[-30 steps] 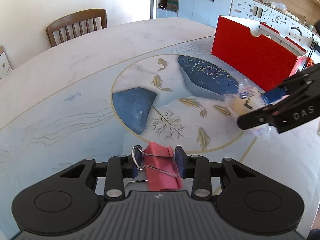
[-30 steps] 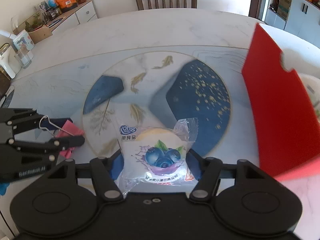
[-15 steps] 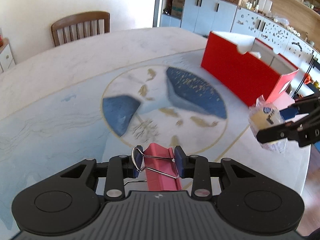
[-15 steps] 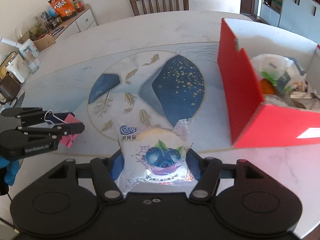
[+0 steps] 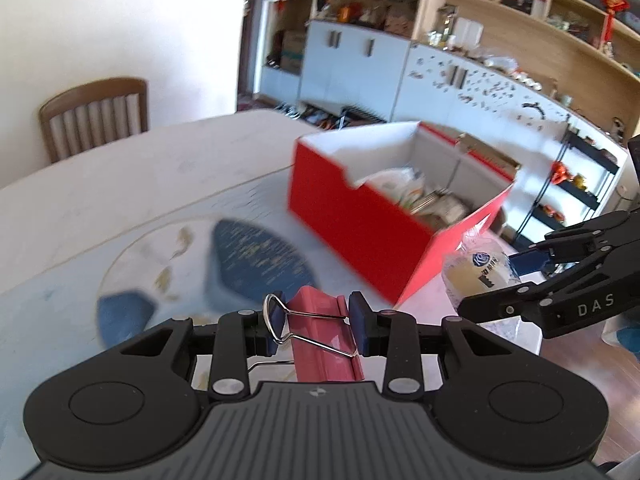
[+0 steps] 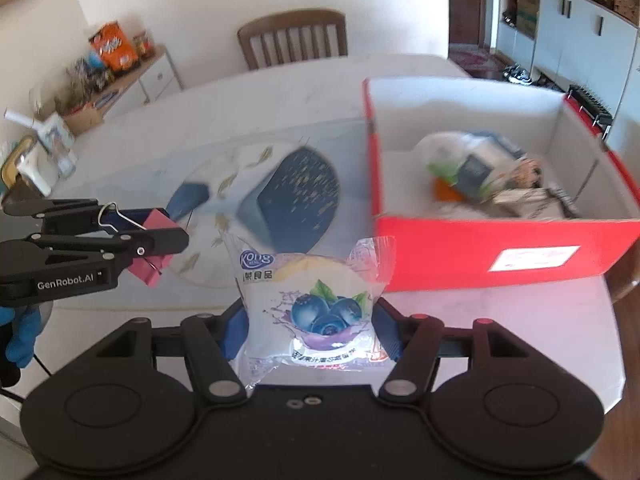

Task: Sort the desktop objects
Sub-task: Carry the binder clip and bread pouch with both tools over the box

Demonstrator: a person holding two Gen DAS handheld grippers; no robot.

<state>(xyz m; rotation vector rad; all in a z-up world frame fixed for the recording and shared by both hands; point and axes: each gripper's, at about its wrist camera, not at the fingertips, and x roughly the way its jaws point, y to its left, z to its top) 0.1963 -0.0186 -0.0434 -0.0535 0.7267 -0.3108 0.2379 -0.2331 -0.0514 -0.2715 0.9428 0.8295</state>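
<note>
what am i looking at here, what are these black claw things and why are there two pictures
No robot here: a person holds two hand grippers, each with a camera looking along its fingers. One picture is from the left gripper, shut on a pink binder clip. The other is from the right gripper, shut on a blueberry snack pack. Each also shows in the other's view. Both are above a patterned table. On it stands a red box already holding some packets.
</note>
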